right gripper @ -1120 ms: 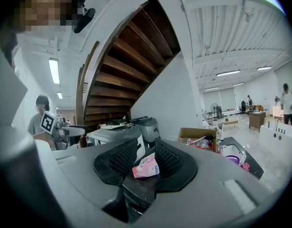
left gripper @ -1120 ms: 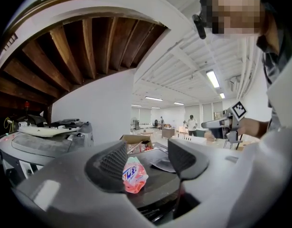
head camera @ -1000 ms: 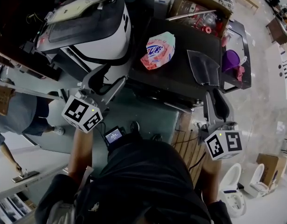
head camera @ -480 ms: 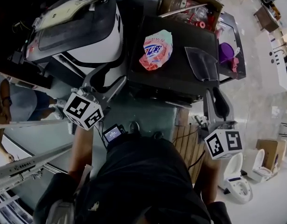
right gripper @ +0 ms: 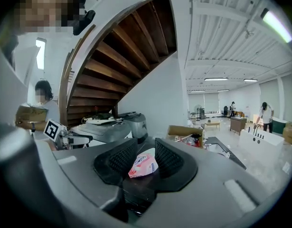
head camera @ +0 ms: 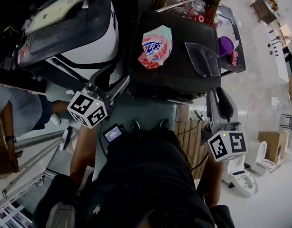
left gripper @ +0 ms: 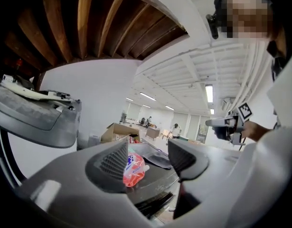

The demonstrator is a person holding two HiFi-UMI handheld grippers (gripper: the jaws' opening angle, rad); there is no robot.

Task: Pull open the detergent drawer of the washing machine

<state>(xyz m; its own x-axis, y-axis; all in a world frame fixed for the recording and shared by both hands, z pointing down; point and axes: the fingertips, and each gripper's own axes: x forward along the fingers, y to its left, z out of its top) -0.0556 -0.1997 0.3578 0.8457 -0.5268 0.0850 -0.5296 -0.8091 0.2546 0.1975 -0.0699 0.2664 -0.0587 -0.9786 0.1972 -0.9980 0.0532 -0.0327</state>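
Note:
The white washing machine (head camera: 84, 37) with a dark lid stands at the upper left, and also shows in the left gripper view (left gripper: 36, 118) and the right gripper view (right gripper: 108, 129). I cannot make out its detergent drawer. My left gripper (head camera: 118, 74) hangs by the machine's front right corner, level, jaws apart, nothing between them (left gripper: 146, 158). My right gripper (head camera: 217, 93) is off to the right at the front edge of the dark table (head camera: 183, 80). Its jaws stand a narrow gap apart and hold nothing (right gripper: 146, 158).
A pink detergent bag (head camera: 156, 46), a clear container (head camera: 202, 58), a cardboard box (head camera: 186, 1) and a purple item (head camera: 225, 45) lie on the table. A wooden pallet (head camera: 191, 141) is below it, a toilet (head camera: 245, 175) at the lower right, and a person (head camera: 17, 113) at the left.
The left gripper has sunk a little and rolled slightly beside the machine's corner. The right gripper has barely shifted. The person at the left has moved.

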